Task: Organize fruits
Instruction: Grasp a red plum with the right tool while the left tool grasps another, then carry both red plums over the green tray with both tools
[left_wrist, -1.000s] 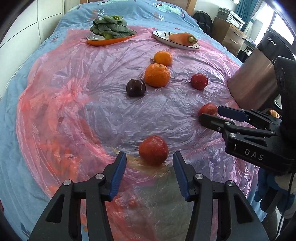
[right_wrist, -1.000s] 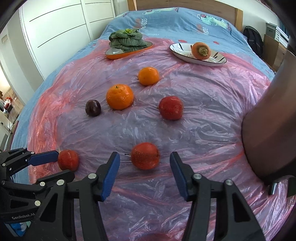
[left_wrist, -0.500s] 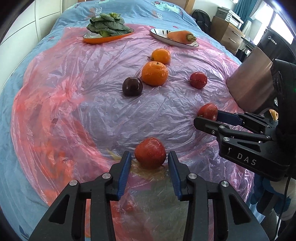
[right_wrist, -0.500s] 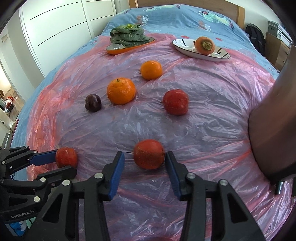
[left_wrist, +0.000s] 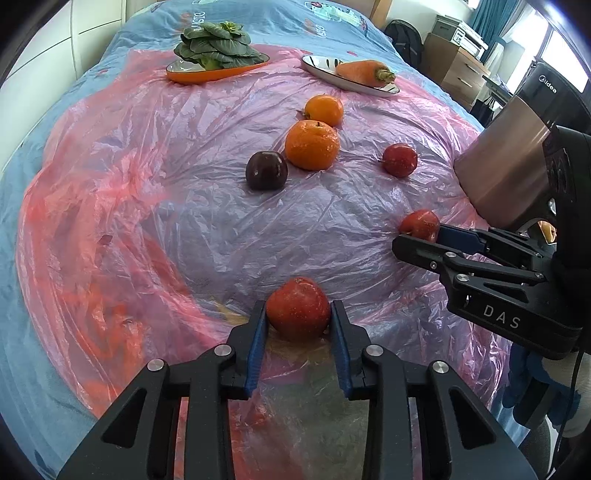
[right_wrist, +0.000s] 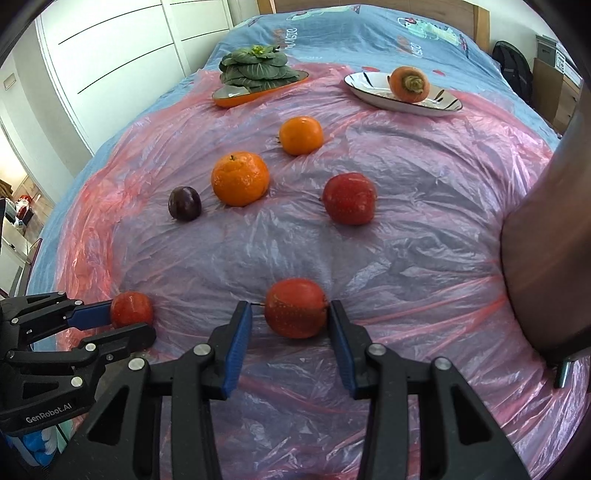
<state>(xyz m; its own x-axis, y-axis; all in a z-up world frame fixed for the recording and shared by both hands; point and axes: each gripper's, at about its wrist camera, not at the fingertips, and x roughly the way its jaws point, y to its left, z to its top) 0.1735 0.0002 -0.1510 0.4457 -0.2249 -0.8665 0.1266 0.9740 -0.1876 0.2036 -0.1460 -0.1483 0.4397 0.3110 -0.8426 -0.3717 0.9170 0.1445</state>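
left gripper (left_wrist: 298, 317) pads squeezed onto a red apple (left_wrist: 298, 308) near the pink plastic sheet's (left_wrist: 147, 184) front edge, right gripper (right_wrist: 290, 317) bracketing another apple (right_wrist: 296, 307), left pad short of it so grip unclear, oranges (right_wrist: 240, 178) and plum (right_wrist: 184, 203) further back

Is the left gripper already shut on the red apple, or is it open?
Shut on it: the left gripper has both blue pads touching the sides of the red apple, which rests on the pink plastic sheet.
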